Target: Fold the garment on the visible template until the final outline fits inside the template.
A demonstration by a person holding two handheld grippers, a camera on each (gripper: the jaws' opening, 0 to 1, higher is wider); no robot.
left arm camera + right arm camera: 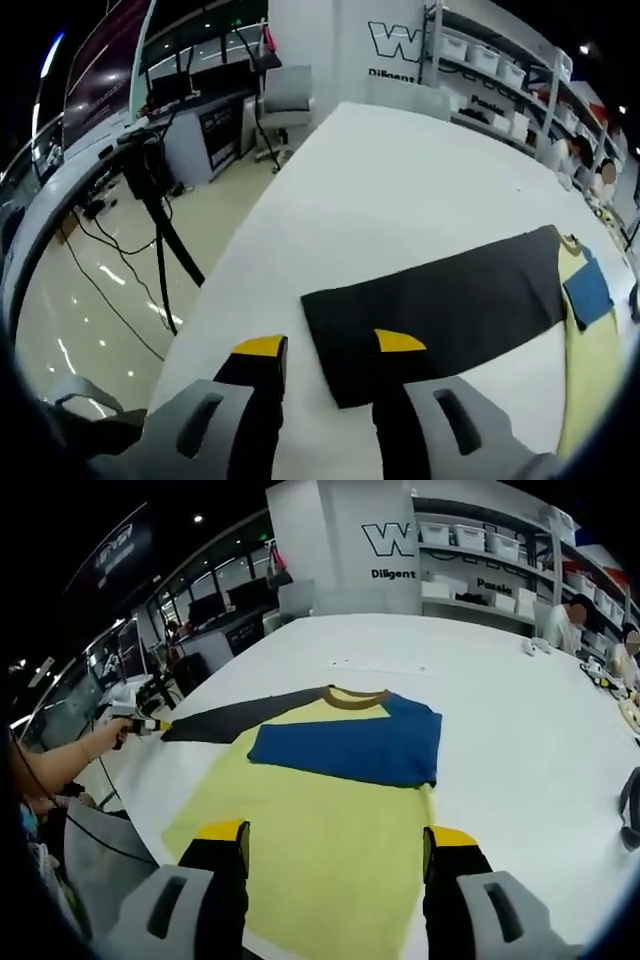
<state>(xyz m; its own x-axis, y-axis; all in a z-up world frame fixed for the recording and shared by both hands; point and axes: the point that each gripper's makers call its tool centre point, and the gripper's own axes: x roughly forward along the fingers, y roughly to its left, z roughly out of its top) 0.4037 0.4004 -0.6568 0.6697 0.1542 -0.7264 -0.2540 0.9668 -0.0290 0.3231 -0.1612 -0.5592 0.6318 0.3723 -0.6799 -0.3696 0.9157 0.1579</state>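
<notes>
While the yellow long-sleeved shirt (320, 830) with a blue sleeve (350, 745) already folded across its chest is lying flat on the white table (500, 680), you are working on the dark grey sleeve (440, 310), stretched out sideways. Your left gripper (330, 345) is hovering with jaws parted at the cuff edge, holding nothing; your right gripper (338, 835), also parted and empty, is hanging over the hem. Pinch only the cuff's 1 layer, lift it low, and carry it across the chest without dragging the body.
</notes>
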